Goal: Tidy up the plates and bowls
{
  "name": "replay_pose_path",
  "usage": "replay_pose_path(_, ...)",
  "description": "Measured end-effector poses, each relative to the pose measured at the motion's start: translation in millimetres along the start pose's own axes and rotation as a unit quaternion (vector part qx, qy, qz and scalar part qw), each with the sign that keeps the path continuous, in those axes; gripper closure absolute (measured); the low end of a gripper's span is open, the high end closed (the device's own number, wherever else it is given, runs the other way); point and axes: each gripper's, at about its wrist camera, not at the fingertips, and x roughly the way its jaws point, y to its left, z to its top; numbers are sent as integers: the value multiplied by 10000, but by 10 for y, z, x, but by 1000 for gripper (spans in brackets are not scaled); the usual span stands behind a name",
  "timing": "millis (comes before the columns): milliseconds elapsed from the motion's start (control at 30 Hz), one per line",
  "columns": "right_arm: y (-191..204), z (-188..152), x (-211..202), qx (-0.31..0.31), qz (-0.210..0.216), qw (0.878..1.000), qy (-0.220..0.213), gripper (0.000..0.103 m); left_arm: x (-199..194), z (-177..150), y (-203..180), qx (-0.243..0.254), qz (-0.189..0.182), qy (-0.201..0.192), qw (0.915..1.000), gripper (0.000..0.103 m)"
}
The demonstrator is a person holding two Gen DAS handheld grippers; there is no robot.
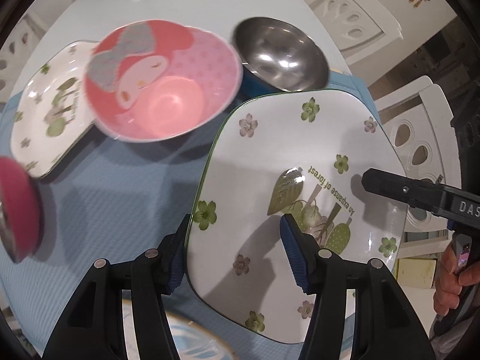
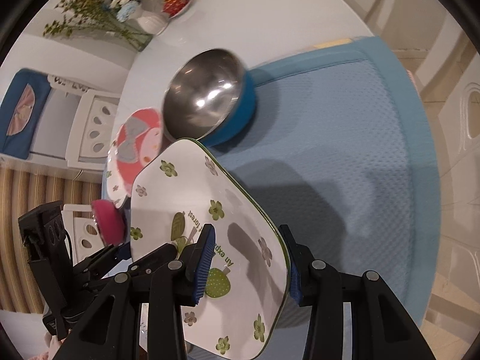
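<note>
Both pairs of jaws clamp opposite edges of the square white floral plate (image 1: 270, 156), held tilted above the blue textured mat (image 1: 114, 186): left gripper (image 1: 234, 252) steeply downward, right gripper (image 2: 249, 258) slanting, just before the blue-walled steel bowl (image 2: 207, 102).

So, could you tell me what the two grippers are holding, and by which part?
Both hold the square floral plate by opposite edges: left gripper on one rim, right gripper on the other.

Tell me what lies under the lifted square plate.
Under the square plate, gripped at opposite edges by the left gripper and right gripper, only the blue mat and the plate's shadow show. The mat directly beneath it is covered.
</note>
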Motion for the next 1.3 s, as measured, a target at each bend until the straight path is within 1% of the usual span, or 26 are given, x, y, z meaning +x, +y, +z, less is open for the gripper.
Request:
replay_pose_path(200, 304, -146, 74, -114, 7, 9999, 36, 61, -156, -151, 227, -150, 5, -77, 9999, 49)
replay_pose_path(400, 568, -320, 128, -187, 38, 9998, 82, 61, -282, -301, 374, -317, -2, -164, 9994, 49)
replay_pose_path(633, 828, -462, 176, -302, 34, 9994, 166, 61, -456, -477, 616, -483, -52, -244, 9985, 49)
replay_pose_path(733, 944, -533, 204, -402, -9, 9990, 202, 61, -523, -533, 722, -498, -17, -292, 9983, 49)
replay_pose_path(867, 1139, -618, 287, -597, -150, 9976, 323, 61, -623, -620, 886, -538, 9, -356, 9979, 49)
replay_pose_path(1000, 1304, -724, 382, -652, -69, 9968, 463, 61, -720, -714, 1088, -606, 40, -419, 9973, 49)
replay_pose_path(1100, 1389, -807, 469, -618, 54, 9963, 600, 61, -762, -790, 1202, -538, 123, -430, 9975, 49)
replay_pose_path(1300, 1596, -957, 593, -722, 23, 9947, 737, 61, -800, -948, 1390, -502, 140, -369, 9980, 49)
